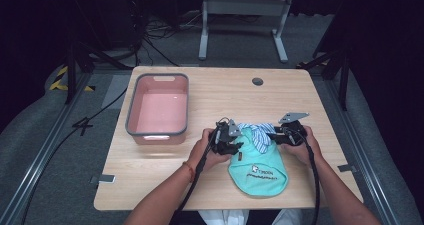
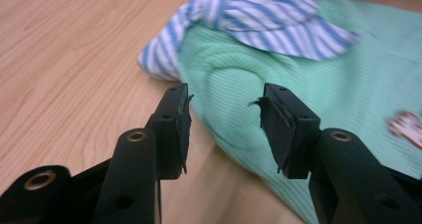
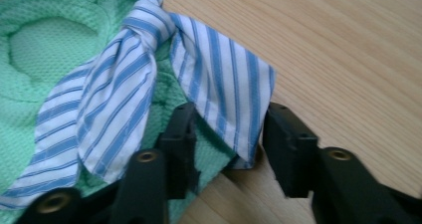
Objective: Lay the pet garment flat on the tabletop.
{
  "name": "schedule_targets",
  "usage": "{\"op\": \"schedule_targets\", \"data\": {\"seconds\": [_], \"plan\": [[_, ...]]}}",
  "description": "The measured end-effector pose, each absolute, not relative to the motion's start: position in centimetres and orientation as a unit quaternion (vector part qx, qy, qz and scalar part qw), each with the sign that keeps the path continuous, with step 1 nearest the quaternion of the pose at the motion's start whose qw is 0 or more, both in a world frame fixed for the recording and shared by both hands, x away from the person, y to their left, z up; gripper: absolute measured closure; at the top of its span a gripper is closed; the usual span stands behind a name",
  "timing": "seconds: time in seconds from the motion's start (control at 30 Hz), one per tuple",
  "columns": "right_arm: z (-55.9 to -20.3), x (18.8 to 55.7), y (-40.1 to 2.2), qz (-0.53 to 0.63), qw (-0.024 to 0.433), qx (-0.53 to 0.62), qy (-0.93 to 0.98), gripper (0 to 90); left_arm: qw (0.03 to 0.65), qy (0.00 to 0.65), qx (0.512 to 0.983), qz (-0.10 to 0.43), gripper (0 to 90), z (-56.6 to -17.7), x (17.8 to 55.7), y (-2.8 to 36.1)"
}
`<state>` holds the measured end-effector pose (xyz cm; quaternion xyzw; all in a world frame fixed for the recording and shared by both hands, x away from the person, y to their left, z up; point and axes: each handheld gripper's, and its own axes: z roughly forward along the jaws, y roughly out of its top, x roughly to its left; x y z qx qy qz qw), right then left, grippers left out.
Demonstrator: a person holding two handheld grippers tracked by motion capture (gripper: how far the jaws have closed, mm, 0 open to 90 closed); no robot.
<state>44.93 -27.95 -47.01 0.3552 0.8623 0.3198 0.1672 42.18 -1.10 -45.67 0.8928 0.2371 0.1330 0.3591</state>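
Item one: a light wooden counter (image 1: 210, 185) with a small round dark grommet (image 1: 257, 81) near its far edge. We recorded a pink rectangular plastic basin with a grey rim (image 1: 158, 109) standing on the left half of the counter, well apart from the cloth.

Item two: a mint-green knitted garment with a small dark printed logo (image 1: 260, 162), lying flat on the near right part of the counter. A blue-and-white striped fabric piece (image 1: 257, 134) lay on its far end, knotted or bunched at the middle.

Item three: the left gripper (image 2: 225, 129), held in the person's left hand (image 1: 207, 147). We noted its jaws spread, level with the left edge of the green garment, gripping nothing.

Item four: the right gripper (image 3: 229, 144), held in the right hand (image 1: 302, 145). Its jaws stood apart, with a hanging corner of the striped fabric between them, not pinched.
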Motion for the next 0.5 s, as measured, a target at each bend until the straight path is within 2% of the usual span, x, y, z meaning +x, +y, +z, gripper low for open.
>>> {"op": "schedule_targets", "data": {"seconds": [0.1,0.23,0.43,0.5], "plan": [[-45.9,44.1,-28.3,0.334,0.161,0.352,0.86,54.6,0.352,0.255,0.89,0.137,56.0,-46.4,43.6,-1.7],[-44.3,41.0,-29.0,0.35,0.153,0.331,0.863,49.6,0.357,0.266,0.885,0.135,55.5,-47.0,44.5,-1.8],[-45.1,37.1,-29.2,0.339,0.119,0.308,0.881,44.4,0.363,0.29,0.877,0.121,55.4,-48.0,45.3,-1.8],[-45.9,36.0,-29.3,0.332,0.108,0.306,0.886,44.2,0.367,0.285,0.878,0.117,59.4,-48.0,45.4,-1.7]]}}
